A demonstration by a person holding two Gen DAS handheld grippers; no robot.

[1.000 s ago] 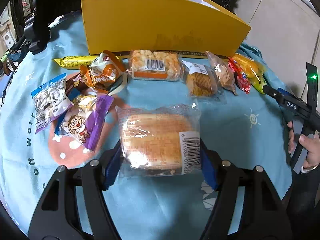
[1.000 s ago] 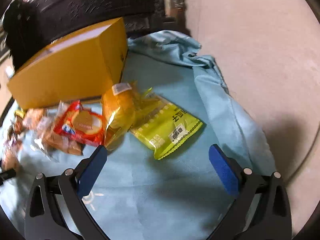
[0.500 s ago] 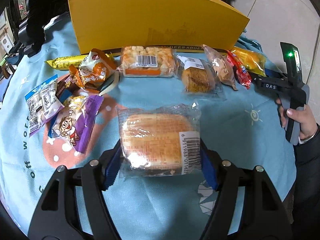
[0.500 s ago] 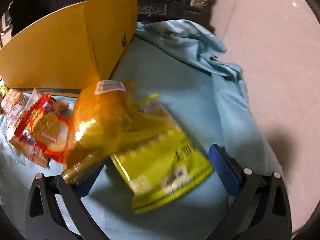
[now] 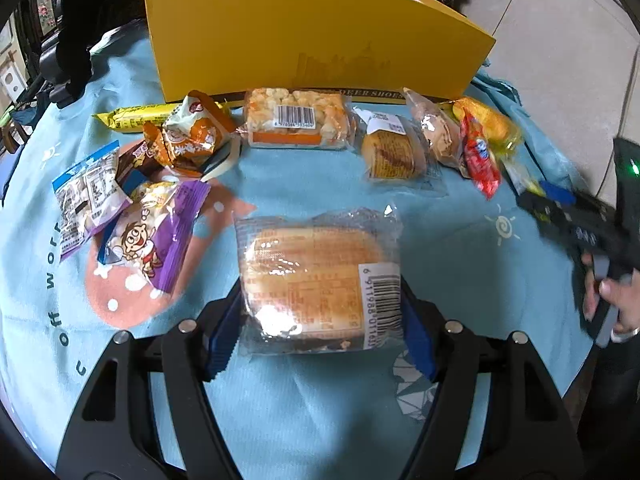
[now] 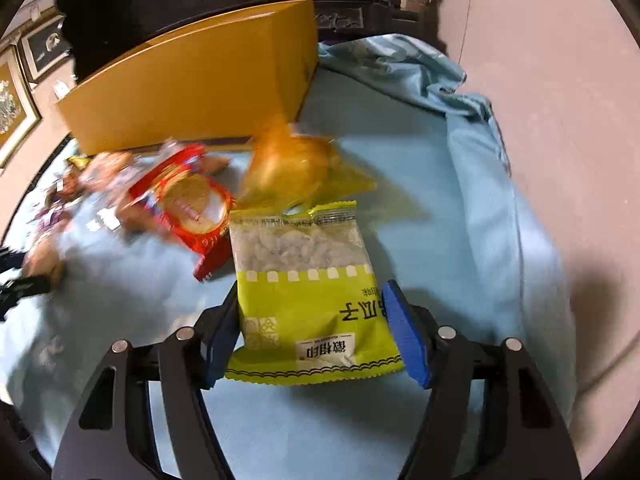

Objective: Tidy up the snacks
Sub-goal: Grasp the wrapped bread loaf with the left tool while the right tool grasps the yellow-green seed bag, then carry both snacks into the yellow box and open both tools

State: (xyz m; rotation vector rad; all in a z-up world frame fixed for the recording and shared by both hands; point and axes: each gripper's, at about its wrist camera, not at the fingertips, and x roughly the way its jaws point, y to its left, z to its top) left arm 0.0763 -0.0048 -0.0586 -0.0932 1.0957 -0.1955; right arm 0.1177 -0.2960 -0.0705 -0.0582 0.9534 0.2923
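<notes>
My left gripper (image 5: pixel 320 328) is shut on a clear-wrapped bread pack (image 5: pixel 320 276) and holds it over the blue cloth. My right gripper (image 6: pixel 316 332) has closed on a yellow-green seed packet (image 6: pixel 308 296), its blue pads touching both sides. Behind the packet lie an orange-yellow bag (image 6: pixel 292 168) and a red cracker pack (image 6: pixel 192 204). The yellow box (image 5: pixel 312 36) stands at the back, also seen in the right wrist view (image 6: pixel 188 84). The right gripper shows in the left wrist view (image 5: pixel 576 224) at the right.
A row of snacks lies before the box: yellow bar (image 5: pixel 136 116), orange packs (image 5: pixel 192 132), popcorn bar (image 5: pixel 296 120), round cake (image 5: pixel 392 152). A purple pack (image 5: pixel 152 236) and a blue-white pack (image 5: pixel 88 196) lie left. The cloth edge drops to the floor (image 6: pixel 560 120) at the right.
My right gripper moved in on the yellow-green packet and narrowed around it. My left gripper kept the bread pack and stayed almost still.
</notes>
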